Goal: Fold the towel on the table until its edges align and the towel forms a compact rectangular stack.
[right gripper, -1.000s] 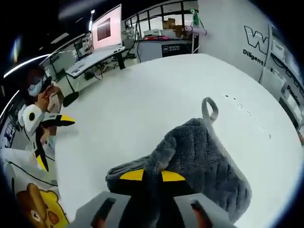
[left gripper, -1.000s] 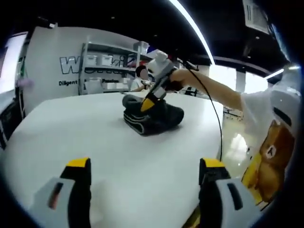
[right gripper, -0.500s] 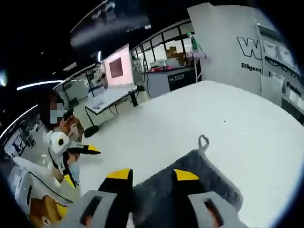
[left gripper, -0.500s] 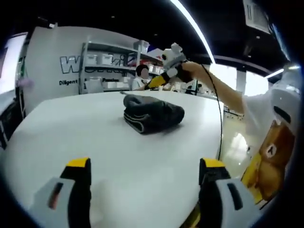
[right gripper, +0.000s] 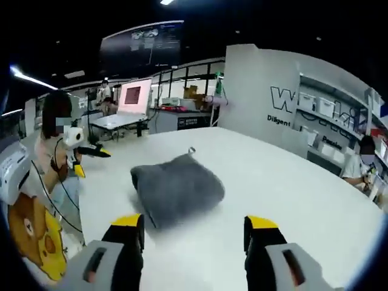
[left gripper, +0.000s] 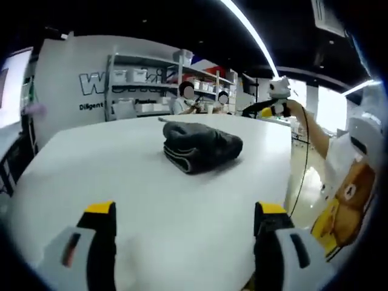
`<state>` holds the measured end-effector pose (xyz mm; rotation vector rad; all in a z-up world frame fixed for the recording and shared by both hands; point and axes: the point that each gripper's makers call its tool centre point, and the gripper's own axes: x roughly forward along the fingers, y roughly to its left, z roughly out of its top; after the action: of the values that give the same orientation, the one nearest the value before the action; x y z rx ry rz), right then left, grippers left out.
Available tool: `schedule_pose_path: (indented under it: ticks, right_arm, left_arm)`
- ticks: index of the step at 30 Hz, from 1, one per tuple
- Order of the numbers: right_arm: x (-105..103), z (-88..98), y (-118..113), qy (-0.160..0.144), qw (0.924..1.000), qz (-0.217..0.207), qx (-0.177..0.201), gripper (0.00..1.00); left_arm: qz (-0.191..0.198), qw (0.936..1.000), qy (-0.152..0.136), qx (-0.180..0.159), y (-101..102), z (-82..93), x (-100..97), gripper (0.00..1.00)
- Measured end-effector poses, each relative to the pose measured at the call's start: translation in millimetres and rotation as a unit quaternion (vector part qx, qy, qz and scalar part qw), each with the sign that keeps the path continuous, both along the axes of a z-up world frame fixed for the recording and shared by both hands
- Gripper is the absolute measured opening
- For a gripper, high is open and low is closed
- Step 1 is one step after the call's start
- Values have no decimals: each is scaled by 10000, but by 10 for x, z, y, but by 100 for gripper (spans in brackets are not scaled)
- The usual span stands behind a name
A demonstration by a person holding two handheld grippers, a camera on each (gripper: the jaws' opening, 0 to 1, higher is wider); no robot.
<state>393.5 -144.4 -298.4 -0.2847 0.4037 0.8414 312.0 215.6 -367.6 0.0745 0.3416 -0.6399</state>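
both claws are released now, the left claw [left gripper: 180, 227] spread low over the white surface [left gripper: 91, 170] and the right claw [right gripper: 194, 233] has let go of the towel [right gripper: 177, 188] and backed off, so it's holding nothing. the grey towel sits further out mid-surface as a thick folded bundle with its loop sticking out the far end. looks basically done to me, though the edges seem a bit lumpy.

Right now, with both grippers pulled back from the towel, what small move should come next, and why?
Probably none beyond holding both grippers off. The gray towel lies as a compact folded stack on the white table, its layered edges roughly lined up in the left gripper view. The left gripper and right gripper are open and empty, so the fold looks finished.
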Motion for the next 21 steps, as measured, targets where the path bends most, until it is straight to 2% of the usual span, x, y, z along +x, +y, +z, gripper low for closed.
schedule_pose_path:
  ticks: [3, 6, 12, 16, 21]
  right_arm:
    - [-166, -193, -258, 104, 9997, -208, 12, 80]
    - [-308, -330, -391, 207, 9991, -344, 127, 86]
    - [-470, -587, -529, 322, 9971, -590, 357, 99]
    - [-505, -626, -523, 437, 9949, -617, 673, 99]
    - [-515, -627, -519, 446, 9943, -619, 745, 100]
  left_arm:
    - [10, 10000, 66, 28, -42, -37, 17, 99]
    - [-5, 9999, 118, 53, -89, -59, 17, 99]
    - [-77, 9998, 173, 108, -170, -64, 21, 99]
    - [-135, 9997, 161, 119, -209, -33, 17, 99]
    - [-196, 9996, 145, 123, -223, 7, 14, 99]
